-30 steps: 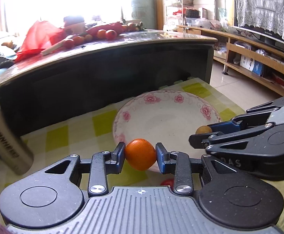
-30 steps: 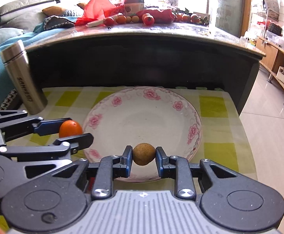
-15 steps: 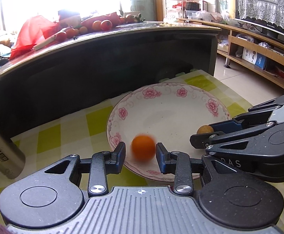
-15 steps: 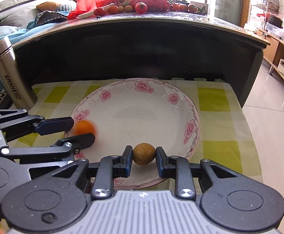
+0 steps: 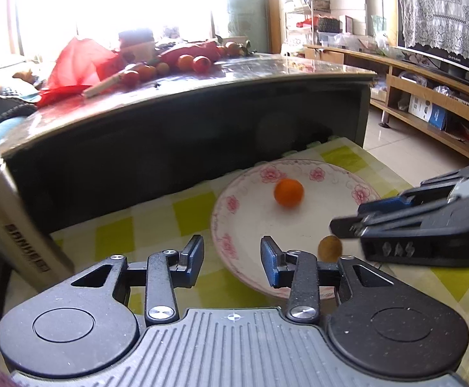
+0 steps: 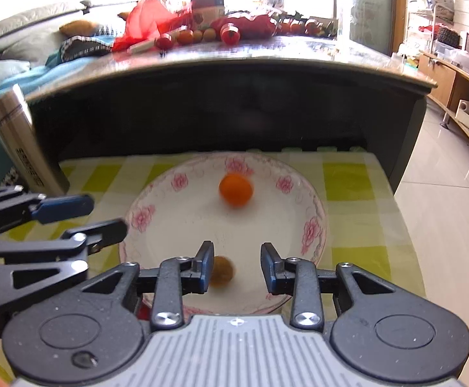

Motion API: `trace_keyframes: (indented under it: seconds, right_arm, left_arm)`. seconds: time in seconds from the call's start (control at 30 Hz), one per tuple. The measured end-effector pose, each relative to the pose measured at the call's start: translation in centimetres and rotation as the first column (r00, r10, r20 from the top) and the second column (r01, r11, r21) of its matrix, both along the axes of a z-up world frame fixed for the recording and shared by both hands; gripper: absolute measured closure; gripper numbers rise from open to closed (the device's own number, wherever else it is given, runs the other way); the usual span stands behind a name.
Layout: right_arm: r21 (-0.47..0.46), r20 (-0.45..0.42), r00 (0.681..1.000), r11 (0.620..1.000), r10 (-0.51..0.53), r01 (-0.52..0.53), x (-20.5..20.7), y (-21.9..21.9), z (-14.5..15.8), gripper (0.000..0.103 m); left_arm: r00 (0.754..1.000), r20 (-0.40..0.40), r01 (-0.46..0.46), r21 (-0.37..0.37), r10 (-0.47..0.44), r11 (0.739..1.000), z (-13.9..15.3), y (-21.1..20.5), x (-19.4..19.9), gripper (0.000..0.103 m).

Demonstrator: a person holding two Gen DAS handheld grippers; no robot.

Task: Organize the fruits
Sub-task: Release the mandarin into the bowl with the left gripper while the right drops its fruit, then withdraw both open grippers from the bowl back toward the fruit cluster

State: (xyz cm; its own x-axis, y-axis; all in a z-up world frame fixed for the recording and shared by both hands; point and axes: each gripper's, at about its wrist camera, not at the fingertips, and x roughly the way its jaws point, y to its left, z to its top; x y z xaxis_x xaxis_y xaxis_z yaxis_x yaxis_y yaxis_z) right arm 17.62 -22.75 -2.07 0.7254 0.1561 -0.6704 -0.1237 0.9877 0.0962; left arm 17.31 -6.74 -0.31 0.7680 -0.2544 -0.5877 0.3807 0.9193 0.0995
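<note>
Both hand-held grippers, left & right, wide apart; orange in plate.

Left gripper and right gripper: matte black linkage arms with silver screw heads, round black pivot caps, ribbed grey centre plate with small white cross mark, black fingers faced with blue pads.

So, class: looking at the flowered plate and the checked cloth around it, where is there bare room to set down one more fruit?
Free: the plate floor between the orange fruit and the right rim, and the checked cloth right of the plate. Crowded: the near rim, where the brown fruit sits by the open right hand-held gripper, and the left side, with the open left hand-held gripper and steel flask.
</note>
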Motion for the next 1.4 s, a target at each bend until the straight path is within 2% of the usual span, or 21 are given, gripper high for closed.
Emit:
trace_keyframes:
  seconds: [0.23,0.37,0.6,0.77,0.9,1.13,1.23,1.4]
  right_arm:
    - [0.047,0.059,0.997,0.998,-0.05,0.047,-1.5,-0.9,2.8,0.066]
    - [0.073,0.062,0.996,0.995,-0.067,0.063,-3.0,-0.8,3.8,0.066]
    - [0.053,0.031,0.999,0.998,0.017,-0.018,-7.1,2.6,4.0,0.066]
    - [0.001,0.014,0.995,0.995,0.1,-0.1,-10.6,5.3,3.8,0.065]
    - [0.012,0.002,0.995,0.995,0.096,-0.096,-12.7,5.4,4.1,0.065]
    - [0.032,0.045,0.995,0.996,0.086,-0.087,-15.6,5.1,6.2,0.064]
    - [0.047,0.064,0.993,0.994,0.096,-0.099,-16.2,5.3,6.7,0.056]
    - [0.045,0.043,0.991,0.991,0.128,-0.13,-15.9,6.2,5.4,0.056]
  left_arm:
    - [1.0,0.0,-0.008,-0.021,0.008,1.0,1.3,2.6,-2.0,0.054]
    - [1.0,-0.008,-0.01,-0.04,0.01,0.999,2.0,4.2,-3.7,0.053]
    - [0.999,-0.013,-0.032,-0.053,0.031,0.998,2.6,6.6,-6.9,0.052]
    - [0.998,-0.024,-0.052,-0.053,0.051,0.997,2.5,7.9,-9.2,0.051]
    - [0.997,-0.042,-0.063,-0.063,0.06,0.996,2.6,8.2,-10.8,0.051]
    - [0.999,-0.004,-0.039,-0.051,0.038,0.998,4.2,7.5,-14.5,0.048]
    - [1.0,0.015,-0.018,-0.038,0.019,0.999,4.8,7.4,-15.1,0.046]
    - [1.0,0.015,0.021,-0.006,-0.02,1.0,3.9,7.3,-14.3,0.043]
